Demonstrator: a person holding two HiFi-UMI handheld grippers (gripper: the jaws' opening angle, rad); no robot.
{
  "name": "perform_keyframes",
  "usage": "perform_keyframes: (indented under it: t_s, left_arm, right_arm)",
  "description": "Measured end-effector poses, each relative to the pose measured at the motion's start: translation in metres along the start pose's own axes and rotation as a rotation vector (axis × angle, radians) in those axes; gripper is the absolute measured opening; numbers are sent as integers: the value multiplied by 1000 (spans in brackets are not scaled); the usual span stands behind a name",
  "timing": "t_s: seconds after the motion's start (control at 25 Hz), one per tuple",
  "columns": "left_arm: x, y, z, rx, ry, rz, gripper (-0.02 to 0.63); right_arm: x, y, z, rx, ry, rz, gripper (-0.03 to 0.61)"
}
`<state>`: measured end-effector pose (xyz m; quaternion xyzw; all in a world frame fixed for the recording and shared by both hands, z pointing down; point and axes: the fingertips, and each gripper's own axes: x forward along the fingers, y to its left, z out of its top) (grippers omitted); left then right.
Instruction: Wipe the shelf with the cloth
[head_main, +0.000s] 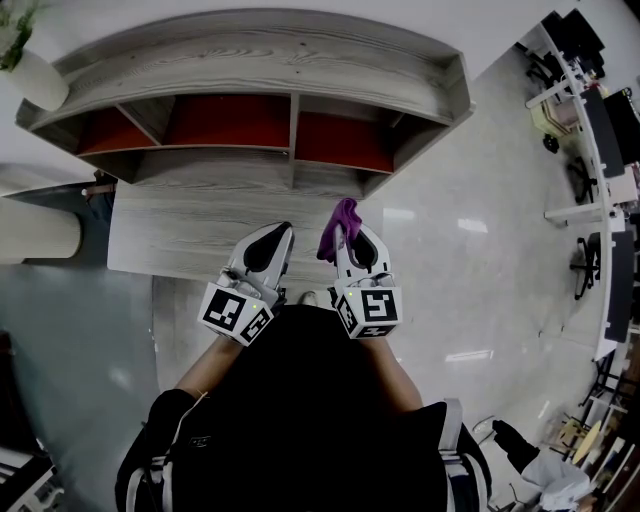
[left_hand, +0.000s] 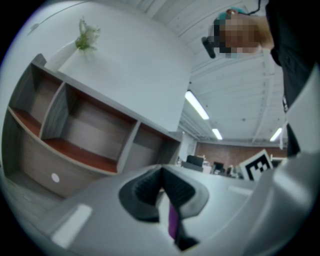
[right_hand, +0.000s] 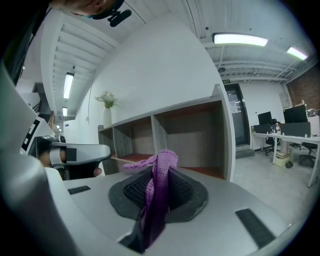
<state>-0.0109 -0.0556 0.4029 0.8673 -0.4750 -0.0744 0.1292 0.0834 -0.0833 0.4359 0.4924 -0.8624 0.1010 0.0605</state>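
Observation:
The shelf unit (head_main: 250, 60) is grey wood with red boards (head_main: 230, 120) in its compartments and a low grey ledge (head_main: 190, 235) in front; it also fills the left gripper view (left_hand: 85, 130) and the right gripper view (right_hand: 190, 130). The purple cloth (head_main: 343, 222) (right_hand: 159, 185) is pinched in my right gripper (head_main: 345, 238) (right_hand: 160, 175), and a bunch of it sticks out past the tips. My left gripper (head_main: 275, 240) (left_hand: 161, 187) is held beside it with jaws together. Both hover over the ledge's near edge, apart from the shelf. A thin purple strip shows in the left jaws' slit.
A plant in a white vase (head_main: 28, 68) (left_hand: 86, 36) (right_hand: 108, 102) stands on the shelf's top at its left end. A white cylinder (head_main: 35, 232) lies to the left. Office desks and chairs (head_main: 590, 160) line the right side across a glossy floor.

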Motion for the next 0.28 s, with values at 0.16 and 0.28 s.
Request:
perform_keyframes:
  t_s: [0.16,0.28]
  left_arm:
    - [2,-1,-1,-4,0,-3,3]
    - [3,-3,0,-5,-3,-5,3]
  right_arm:
    - [-1,-2,-1,-2,1,-1,49]
    - [-2,-3,-1,-4,0,0,49]
